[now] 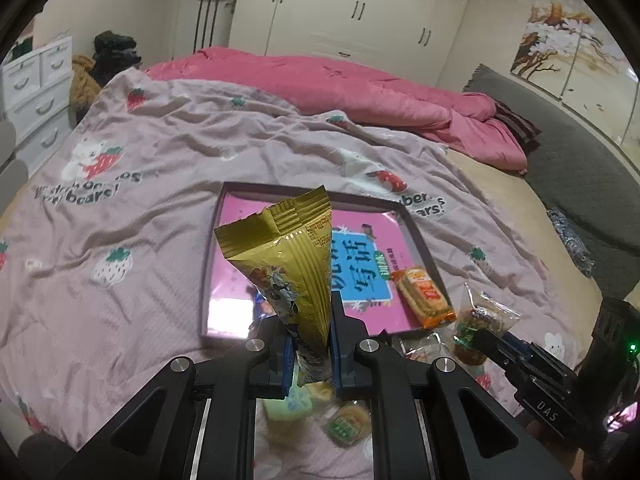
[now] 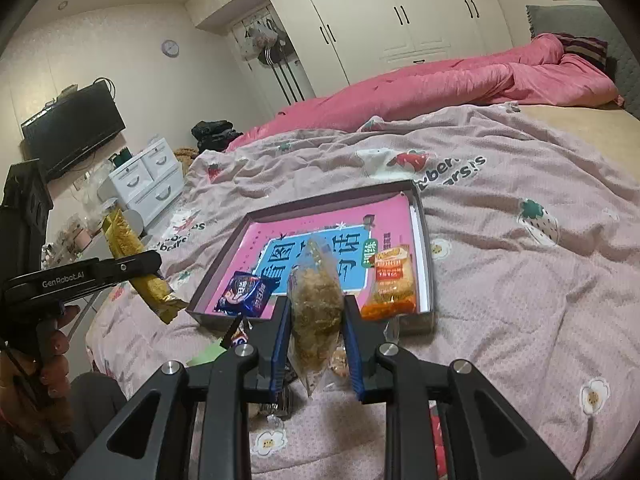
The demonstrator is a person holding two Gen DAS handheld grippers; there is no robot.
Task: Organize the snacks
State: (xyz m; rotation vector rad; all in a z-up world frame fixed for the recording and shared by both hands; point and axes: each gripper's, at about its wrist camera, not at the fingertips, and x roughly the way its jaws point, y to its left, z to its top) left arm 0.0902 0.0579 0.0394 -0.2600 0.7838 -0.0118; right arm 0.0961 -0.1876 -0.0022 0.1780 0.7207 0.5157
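Right wrist: tray (image 2: pixel 224 270) holds snacks.

We see a gold snack packet (image 1: pixel 286 264) above the tray (image 1: pixel 308 191), whose floor is pink with a blue panel. An orange packet (image 1: pixel 425 296) lies at the tray's right; beneath the tray spreads a pale-pink, strawberry-printed blanket (image 1: pixel 160 152).

The left gripper (image 1: pixel 312 344) sat at bottom centre of its view, jaws clamped on a packet. The right gripper (image 2: pixel 316 340), bottom centre of its view, was likewise clamped on one.
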